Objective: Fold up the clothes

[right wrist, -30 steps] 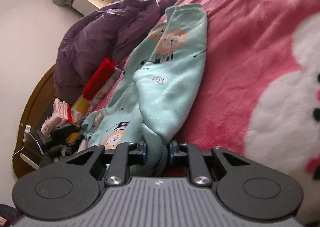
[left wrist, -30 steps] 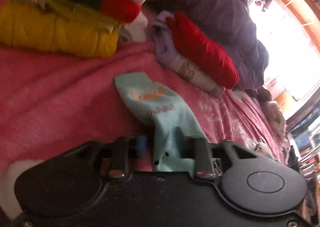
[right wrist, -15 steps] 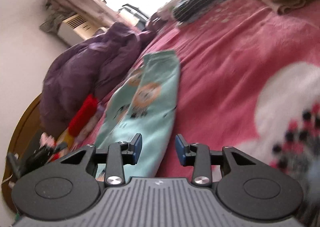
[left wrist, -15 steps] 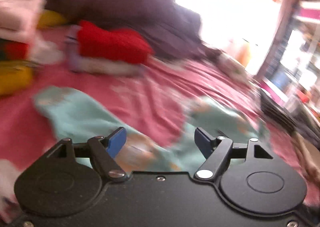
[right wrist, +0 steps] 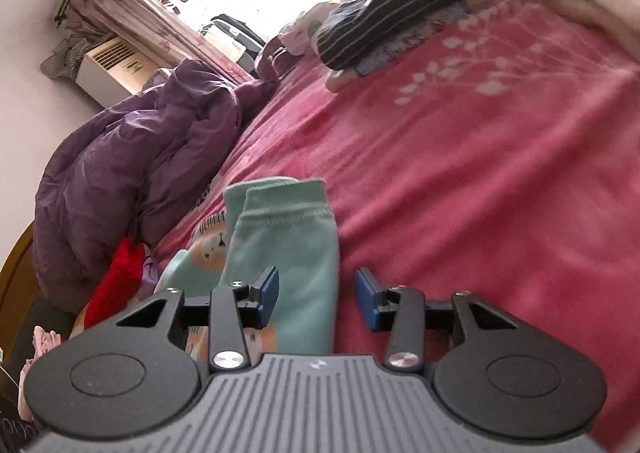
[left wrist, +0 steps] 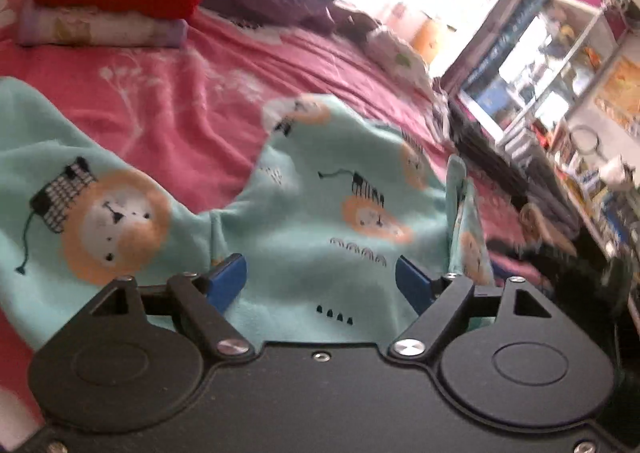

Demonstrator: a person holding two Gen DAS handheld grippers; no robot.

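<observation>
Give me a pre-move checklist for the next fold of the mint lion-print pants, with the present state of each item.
1. Left gripper released: ok, its jaws have just been opening, pads clear of the fabric.
2. Right gripper released: ok, its jaws have just been opening, cuff lies loose between them.
3. Mint lion-print pants lying flat: not ok, fabric humps and wrinkles in the left wrist view.
4. Leg cuffs stacked evenly: cannot tell, one edge peeks behind the other.
5. Pink blanket beside the pants free: ok.
</observation>
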